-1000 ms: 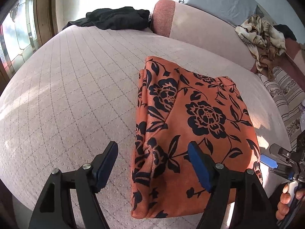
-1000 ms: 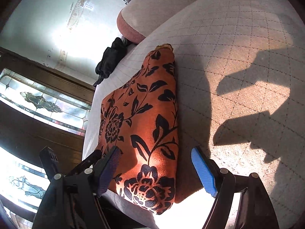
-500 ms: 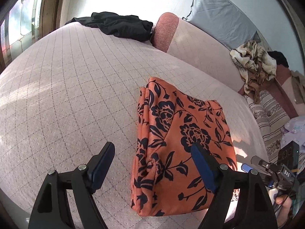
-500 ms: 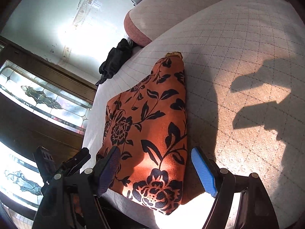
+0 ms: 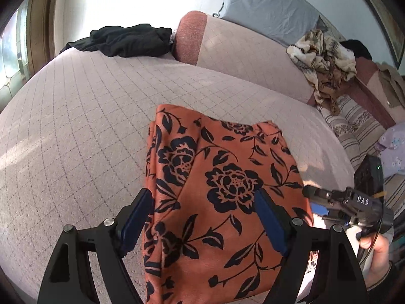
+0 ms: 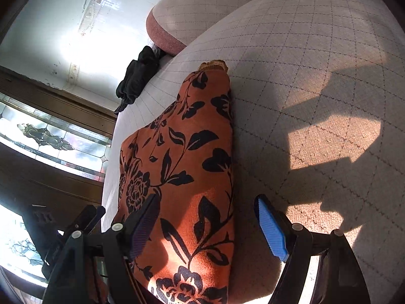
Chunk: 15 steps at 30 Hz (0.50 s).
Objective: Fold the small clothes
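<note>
An orange garment with black flowers (image 5: 217,190) lies folded into a rectangle on the quilted beige bed (image 5: 76,126). My left gripper (image 5: 205,225) is open and empty, held just above the garment's near left part, its fingers astride the cloth. My right gripper (image 6: 207,230) is open and empty, low over the same garment (image 6: 182,167) at its near right edge. The right gripper also shows at the right of the left wrist view (image 5: 346,207), held by a hand. The left gripper shows at the lower left of the right wrist view (image 6: 76,225).
A black garment (image 5: 126,40) lies at the bed's far left. A tan patterned cloth heap (image 5: 324,60) lies on the bolster cushion (image 5: 240,50) at the back right. A striped cover (image 5: 359,126) lies right of the bed. A stained-glass window (image 6: 50,136) stands on the left.
My left gripper pulled back, rose, then came close over the folded garment again. My right gripper drew slightly back and then nearer. The garment has not moved.
</note>
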Available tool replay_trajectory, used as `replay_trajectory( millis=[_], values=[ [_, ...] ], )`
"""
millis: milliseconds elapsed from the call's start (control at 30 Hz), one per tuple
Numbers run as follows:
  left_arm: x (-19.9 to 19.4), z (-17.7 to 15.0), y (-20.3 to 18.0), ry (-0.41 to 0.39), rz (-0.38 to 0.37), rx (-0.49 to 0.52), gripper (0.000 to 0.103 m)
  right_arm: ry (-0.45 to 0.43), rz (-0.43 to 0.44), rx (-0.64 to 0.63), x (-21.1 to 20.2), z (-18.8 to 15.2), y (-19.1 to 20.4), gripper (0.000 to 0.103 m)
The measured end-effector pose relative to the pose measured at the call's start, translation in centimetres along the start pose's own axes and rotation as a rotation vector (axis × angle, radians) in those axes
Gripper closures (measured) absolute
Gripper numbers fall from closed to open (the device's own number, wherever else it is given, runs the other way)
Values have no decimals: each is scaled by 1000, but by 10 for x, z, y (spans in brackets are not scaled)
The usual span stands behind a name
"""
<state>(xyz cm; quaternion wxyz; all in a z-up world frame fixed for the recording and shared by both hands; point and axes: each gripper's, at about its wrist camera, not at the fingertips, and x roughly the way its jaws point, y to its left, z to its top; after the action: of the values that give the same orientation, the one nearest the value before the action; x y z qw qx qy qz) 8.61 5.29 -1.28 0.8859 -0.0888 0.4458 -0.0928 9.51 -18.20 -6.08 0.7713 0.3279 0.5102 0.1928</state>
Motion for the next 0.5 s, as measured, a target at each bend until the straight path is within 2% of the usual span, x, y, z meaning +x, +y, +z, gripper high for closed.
replay_trajectory(
  millis=[100,200,233,267,300,367,433,467,500],
  values=[
    [33,-13,-2,77,97,38,20,-9,0,7,10,12,-1,23],
    [37,-20,1,48,101,38,16,-11,-5,3,25,25,0,23],
    [37,-19,1,51,99,30,16,8,-1,-16,31,28,4,27],
    [37,-19,2,55,102,24,16,32,-9,-60,35,29,13,63],
    [37,-19,4,56,100,18,16,28,-61,-118,35,28,26,65],
    [40,-21,9,59,90,-4,13,-10,-128,-217,28,24,47,66],
    [45,-23,17,81,49,-60,12,-18,-195,-266,31,19,50,66],
    [45,-24,19,77,42,-71,12,-10,-219,-263,35,17,46,61],
    [44,-24,18,73,45,-64,12,-14,-213,-231,35,15,40,48]
  ],
)
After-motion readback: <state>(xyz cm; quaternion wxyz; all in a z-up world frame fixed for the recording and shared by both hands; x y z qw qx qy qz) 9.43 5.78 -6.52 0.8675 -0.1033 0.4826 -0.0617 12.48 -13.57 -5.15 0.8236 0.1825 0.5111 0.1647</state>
